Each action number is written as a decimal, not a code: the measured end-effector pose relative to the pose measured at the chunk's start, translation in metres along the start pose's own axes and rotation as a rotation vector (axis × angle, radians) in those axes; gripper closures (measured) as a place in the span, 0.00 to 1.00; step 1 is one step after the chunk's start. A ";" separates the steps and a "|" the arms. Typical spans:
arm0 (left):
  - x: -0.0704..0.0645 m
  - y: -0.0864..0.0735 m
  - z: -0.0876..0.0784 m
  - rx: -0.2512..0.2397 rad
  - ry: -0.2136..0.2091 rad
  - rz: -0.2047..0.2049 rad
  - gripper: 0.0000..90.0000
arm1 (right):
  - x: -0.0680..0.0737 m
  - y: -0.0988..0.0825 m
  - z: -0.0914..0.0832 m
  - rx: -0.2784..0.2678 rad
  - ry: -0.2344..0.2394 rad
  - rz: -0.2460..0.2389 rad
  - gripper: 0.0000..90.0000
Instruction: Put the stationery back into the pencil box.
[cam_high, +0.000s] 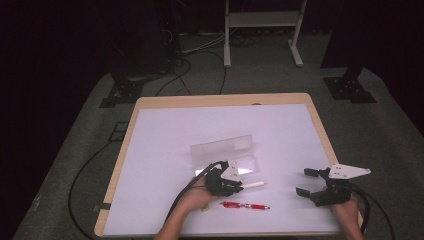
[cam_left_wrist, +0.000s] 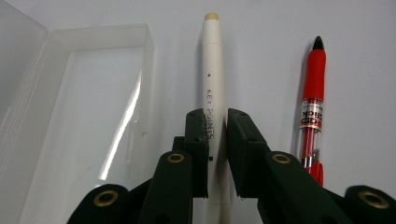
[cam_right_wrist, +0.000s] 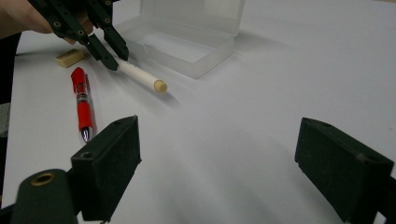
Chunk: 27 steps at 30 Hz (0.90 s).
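Note:
A white pen (cam_left_wrist: 211, 56) with a tan tip lies between the open clear plastic case (cam_left_wrist: 93, 93) and a red pen (cam_left_wrist: 312, 107). My left gripper (cam_left_wrist: 215, 116) is shut on the white pen's barrel, with both pads pressed against it. In the high view the left gripper (cam_high: 240, 186) sits in front of the case (cam_high: 227, 152), with the white pen (cam_high: 254, 184) pointing right. The red pen (cam_high: 245, 205) lies nearer the front edge. My right gripper (cam_high: 303, 182) stands open to the right, with nothing between its jaws. The right gripper (cam_right_wrist: 217, 163) faces the left gripper (cam_right_wrist: 117, 60), the white pen (cam_right_wrist: 144, 78) and the red pen (cam_right_wrist: 82, 100).
A small beige eraser (cam_right_wrist: 70, 57) lies by the left hand, near the red pen. The case (cam_right_wrist: 187, 28) has its lid standing up behind it. The white-topped table (cam_high: 200, 125) has a wooden rim. Cables and stands sit on the floor beyond it.

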<state>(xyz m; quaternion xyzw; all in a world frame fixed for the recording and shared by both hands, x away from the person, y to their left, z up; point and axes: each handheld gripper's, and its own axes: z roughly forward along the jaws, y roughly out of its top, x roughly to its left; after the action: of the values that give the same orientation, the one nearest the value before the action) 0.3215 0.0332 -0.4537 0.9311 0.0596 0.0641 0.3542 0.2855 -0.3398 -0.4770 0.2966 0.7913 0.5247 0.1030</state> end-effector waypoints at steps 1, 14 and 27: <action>0.000 0.000 -0.001 -0.006 0.001 -0.005 0.88 | 0.000 0.000 0.000 0.000 0.000 0.000 0.15; 0.004 0.007 -0.018 -0.029 0.030 0.009 0.88 | 0.000 0.000 0.000 0.001 -0.001 0.001 0.15; 0.015 0.009 -0.032 -0.035 0.065 0.003 0.88 | 0.000 0.000 0.000 0.000 -0.001 0.001 0.15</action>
<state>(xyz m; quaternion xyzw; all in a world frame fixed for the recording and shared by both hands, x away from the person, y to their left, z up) 0.3316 0.0500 -0.4225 0.9222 0.0686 0.0956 0.3684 0.2856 -0.3399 -0.4770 0.2974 0.7909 0.5247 0.1032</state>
